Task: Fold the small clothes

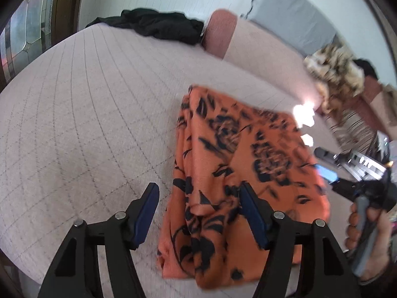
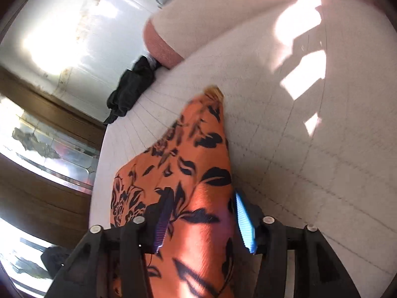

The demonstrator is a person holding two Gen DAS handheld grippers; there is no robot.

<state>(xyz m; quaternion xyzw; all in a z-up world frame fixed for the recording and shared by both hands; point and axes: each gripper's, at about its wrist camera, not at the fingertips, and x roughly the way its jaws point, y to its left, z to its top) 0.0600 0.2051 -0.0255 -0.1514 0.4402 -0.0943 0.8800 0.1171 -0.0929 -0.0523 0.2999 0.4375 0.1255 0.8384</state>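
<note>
An orange garment with black flower print (image 1: 238, 173) lies folded over on the pale quilted bed (image 1: 86, 114). My left gripper (image 1: 198, 198) is open just above its near left edge, holding nothing. My right gripper (image 2: 202, 196) is open, its blue-padded fingers (image 2: 244, 221) on either side of a raised ridge of the same orange garment (image 2: 198, 173); the jaws are not closed on it. In the left wrist view the right gripper (image 1: 330, 173) and the hand holding it sit at the garment's right edge.
A black garment (image 1: 158, 24) lies crumpled at the far end of the bed beside a pink pillow (image 1: 220, 32). A pile of patterned clothes (image 1: 340, 79) lies at the right. A wooden door and window (image 2: 37, 149) stand beyond the bed's left side.
</note>
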